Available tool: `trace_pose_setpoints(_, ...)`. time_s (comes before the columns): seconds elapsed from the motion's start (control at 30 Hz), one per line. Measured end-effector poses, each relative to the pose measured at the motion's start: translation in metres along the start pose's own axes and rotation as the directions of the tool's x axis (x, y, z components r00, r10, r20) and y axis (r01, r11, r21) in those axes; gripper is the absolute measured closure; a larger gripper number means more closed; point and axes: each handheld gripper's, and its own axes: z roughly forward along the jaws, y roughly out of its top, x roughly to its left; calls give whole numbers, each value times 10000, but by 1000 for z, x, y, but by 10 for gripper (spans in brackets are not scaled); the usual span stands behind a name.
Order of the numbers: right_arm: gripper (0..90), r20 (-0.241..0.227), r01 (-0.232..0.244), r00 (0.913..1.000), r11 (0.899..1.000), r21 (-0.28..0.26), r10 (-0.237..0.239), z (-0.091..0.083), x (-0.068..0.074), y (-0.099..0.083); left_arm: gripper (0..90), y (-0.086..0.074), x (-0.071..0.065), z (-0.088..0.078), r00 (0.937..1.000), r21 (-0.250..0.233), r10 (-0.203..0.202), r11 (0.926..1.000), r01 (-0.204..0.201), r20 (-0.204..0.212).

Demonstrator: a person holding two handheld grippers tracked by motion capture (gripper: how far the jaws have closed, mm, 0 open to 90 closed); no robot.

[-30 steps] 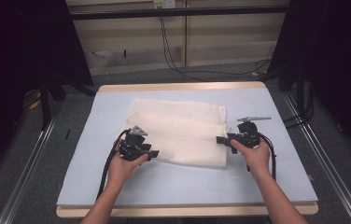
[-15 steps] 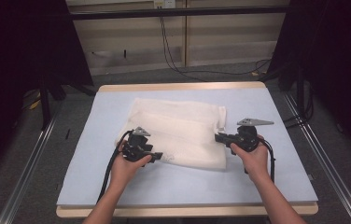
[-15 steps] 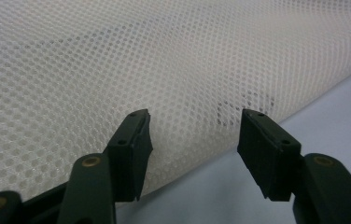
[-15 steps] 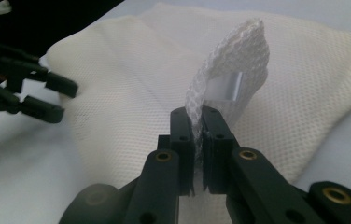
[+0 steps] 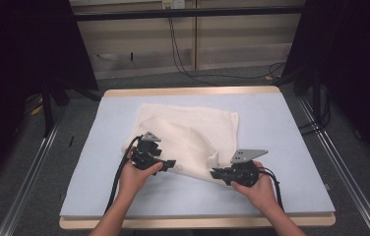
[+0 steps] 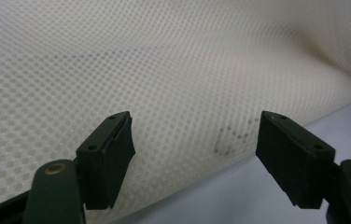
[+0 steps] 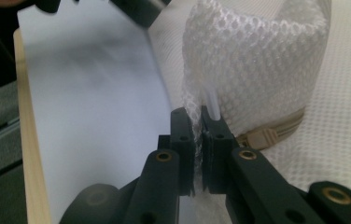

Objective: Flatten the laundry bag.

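Now a cream-white mesh laundry bag (image 5: 193, 137) lies spread across the middle of the pale blue table top (image 5: 281, 147), its far edge flat and its near right corner pulled up into a small peak. At that corner the right gripper (image 5: 214, 173) pinches the fabric: in the right gripper view (image 7: 197, 140) the two black jaws stand pressed together with a fold of the netting caught between them, and the mesh bunches up above them beside a beige zip band (image 7: 269, 135). The person's right hand (image 5: 252, 184) holds this tool near the near right part of the bag.

On the left, the left gripper (image 5: 173, 163) sits at the bag's near left edge, held by the left hand (image 5: 136, 174). Its jaws have just been opening; in the left gripper view (image 6: 194, 144) they stand spread apart, the pads clear of the cloth, with the dotted weave (image 6: 164, 70) lying behind and between them and a strip of blue table at the lower right. A wooden rim (image 5: 193, 91) borders the table's far side.
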Motion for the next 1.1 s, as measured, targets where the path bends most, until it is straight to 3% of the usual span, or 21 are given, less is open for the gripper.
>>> trace_pose_setpoints(0.23, 851, -291, 390, 9989, 9986, 350, -380, 8, 9, -10, 199, 12, -12, 3, 9986, -277, 47, 9996, -32, 526)
trace_pose_setpoints(0.47, 850, -354, 798, 9964, 9946, 665, -776, 14, 16, -12, 181, 19, -16, 3, 9986, -483, 54, 9988, -29, 519)
trace_pose_setpoints(0.53, 850, -387, 951, 9950, 9924, 777, -923, 16, 19, -11, 179, 22, -18, 6, 9974, -741, 5, 9972, 49, 726)
trace_pose_setpoints(0.67, 851, -428, 1317, 9909, 9862, 999, -1280, 20, 23, -12, 171, 26, -21, 8, 9965, -821, 35, 9966, 34, 833)
trace_pose_setpoints(0.77, 851, -405, 1603, 9868, 9798, 1197, -1565, 24, 27, -11, 168, 28, -25, 11, 9976, -637, 70, 9980, -26, 684)
trace_pose_setpoints(0.87, 852, -416, 1565, 9874, 9803, 1203, -1525, 24, 27, -12, 169, 27, -24, 17, 9964, -711, -286, 9969, 343, 802)
trace_pose_setpoints(0.93, 852, -404, 1582, 9872, 9799, 1218, -1543, 24, 28, -11, 196, 27, -24, 21, 9944, -734, -340, 9964, 415, 1004)
trace_pose_setpoints(1.03, 852, -417, 1616, 9866, 9793, 1220, -1576, 24, 27, -11, 259, 28, -26, 26, 9954, -743, -248, 9967, 317, 921)
trace_pose_setpoints(1.1, 852, -434, 1624, 9865, 9792, 1213, -1582, 24, 27, -11, 411, 27, -29, 33, 9964, -533, -19, 9986, 65, 852)
